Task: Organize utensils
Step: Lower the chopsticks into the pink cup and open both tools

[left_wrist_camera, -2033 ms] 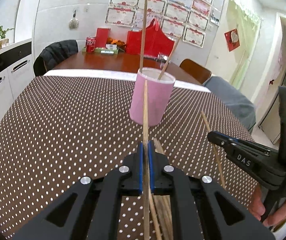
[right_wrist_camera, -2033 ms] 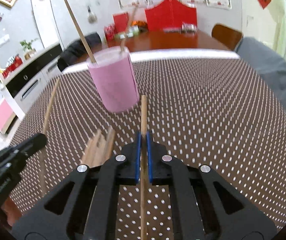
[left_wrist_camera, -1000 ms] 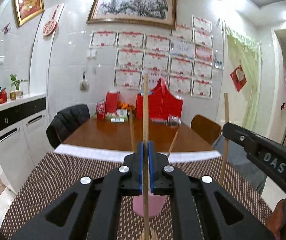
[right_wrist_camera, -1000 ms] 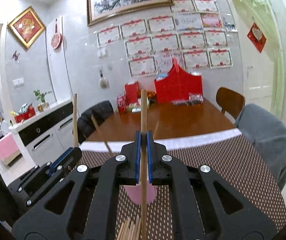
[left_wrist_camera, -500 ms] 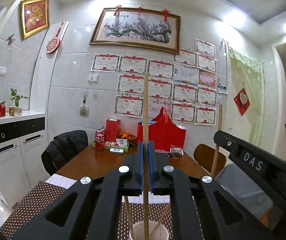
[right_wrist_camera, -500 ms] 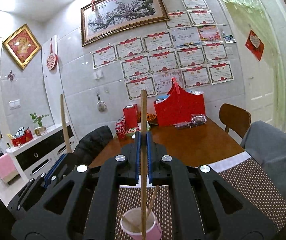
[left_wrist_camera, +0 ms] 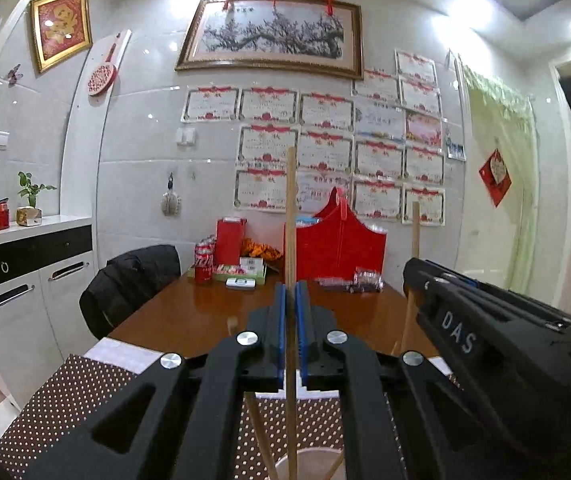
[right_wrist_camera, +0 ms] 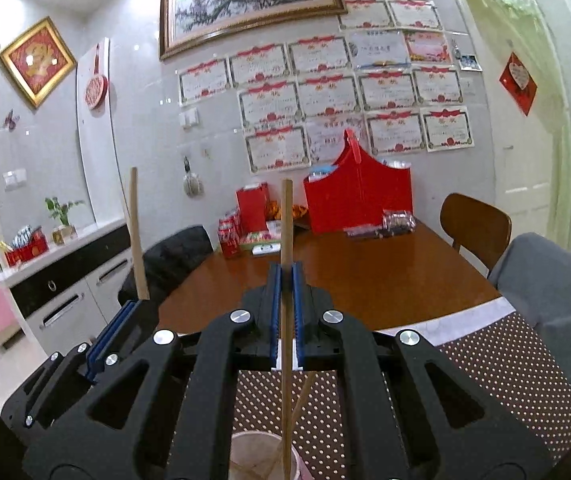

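Note:
My left gripper point(left_wrist_camera: 290, 292) is shut on a wooden chopstick point(left_wrist_camera: 291, 216) held upright, its lower end inside the pink cup point(left_wrist_camera: 313, 464) at the bottom edge. My right gripper point(right_wrist_camera: 285, 272) is shut on another upright chopstick point(right_wrist_camera: 286, 220), its lower end inside the same cup point(right_wrist_camera: 261, 456). Other chopsticks lean in the cup. Each gripper shows in the other's view: the right one point(left_wrist_camera: 485, 332) with its chopstick point(left_wrist_camera: 414, 232), the left one point(right_wrist_camera: 117, 332) with its chopstick point(right_wrist_camera: 136, 236).
The cup stands on a brown polka-dot tablecloth point(right_wrist_camera: 517, 364). Behind it is a wooden table point(right_wrist_camera: 385, 268) with a red bag point(right_wrist_camera: 359, 196), cans and boxes. A black-draped chair point(left_wrist_camera: 133, 280) and white cabinets point(left_wrist_camera: 25, 292) are at the left, a grey-covered seat point(right_wrist_camera: 553, 280) at the right.
Both grippers lifted their chopsticks off the table, tipped them upright, and brought them over the pink cup. In the last half second both have come lower, with the chopstick ends in the cup.

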The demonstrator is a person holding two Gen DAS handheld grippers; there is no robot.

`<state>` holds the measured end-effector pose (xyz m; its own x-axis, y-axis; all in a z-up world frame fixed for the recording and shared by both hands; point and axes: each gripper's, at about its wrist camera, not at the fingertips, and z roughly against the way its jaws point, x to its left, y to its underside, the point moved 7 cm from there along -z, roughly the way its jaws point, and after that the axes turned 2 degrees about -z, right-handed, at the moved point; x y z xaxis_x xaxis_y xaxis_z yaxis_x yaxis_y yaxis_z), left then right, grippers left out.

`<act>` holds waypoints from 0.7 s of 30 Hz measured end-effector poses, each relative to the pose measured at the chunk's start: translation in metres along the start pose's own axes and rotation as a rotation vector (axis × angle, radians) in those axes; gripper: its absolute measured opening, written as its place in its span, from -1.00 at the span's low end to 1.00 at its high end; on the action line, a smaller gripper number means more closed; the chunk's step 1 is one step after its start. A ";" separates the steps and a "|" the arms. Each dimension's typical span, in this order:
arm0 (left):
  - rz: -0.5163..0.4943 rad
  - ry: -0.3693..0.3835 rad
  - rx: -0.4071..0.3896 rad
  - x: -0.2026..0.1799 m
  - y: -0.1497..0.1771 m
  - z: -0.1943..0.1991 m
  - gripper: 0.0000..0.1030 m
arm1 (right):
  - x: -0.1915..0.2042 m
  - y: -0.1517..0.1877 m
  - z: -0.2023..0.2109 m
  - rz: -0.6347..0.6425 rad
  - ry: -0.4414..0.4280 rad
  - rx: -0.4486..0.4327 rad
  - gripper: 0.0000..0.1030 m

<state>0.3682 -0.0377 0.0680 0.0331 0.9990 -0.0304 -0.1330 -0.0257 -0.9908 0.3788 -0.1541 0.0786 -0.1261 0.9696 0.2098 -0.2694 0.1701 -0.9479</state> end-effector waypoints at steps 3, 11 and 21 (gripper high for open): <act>-0.007 0.009 0.032 0.001 0.016 -0.004 -0.88 | 0.002 0.017 -0.005 0.027 0.006 0.042 -0.88; -0.037 0.014 0.102 0.010 0.053 0.000 -0.86 | -0.001 0.058 -0.006 0.060 0.007 0.171 -0.87; -0.081 0.010 0.104 0.023 0.057 0.031 -0.58 | -0.015 0.073 0.019 0.073 0.057 0.206 0.17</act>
<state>0.3303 -0.0150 0.0150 0.0575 0.9972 0.0470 -0.2311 0.0591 -0.9711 0.3426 -0.1596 0.0105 -0.0998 0.9874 0.1230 -0.4513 0.0653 -0.8900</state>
